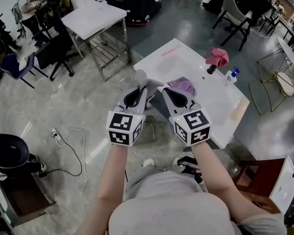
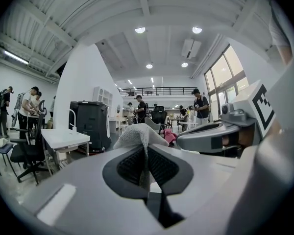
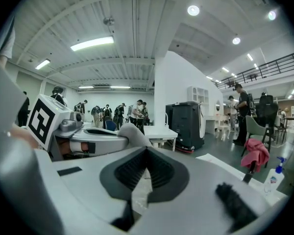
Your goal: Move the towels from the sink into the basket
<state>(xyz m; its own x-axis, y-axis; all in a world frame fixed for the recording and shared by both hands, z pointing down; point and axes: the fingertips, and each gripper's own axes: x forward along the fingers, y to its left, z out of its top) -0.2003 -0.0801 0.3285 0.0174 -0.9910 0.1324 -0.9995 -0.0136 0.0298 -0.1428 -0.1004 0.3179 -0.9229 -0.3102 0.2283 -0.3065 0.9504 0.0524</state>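
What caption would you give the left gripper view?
Left gripper shut on a grey towel, right gripper close beside it.

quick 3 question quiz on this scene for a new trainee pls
1. True or false: the left gripper has its jaws shut on a grey towel.
2. In the head view, what colour is the bunched towel at the far end of the white counter? A green, B pink, C black.
3. Fill in: in the head view, the spray bottle stands just to the ___ of that towel.
Key: 1 true; 2 B; 3 right.
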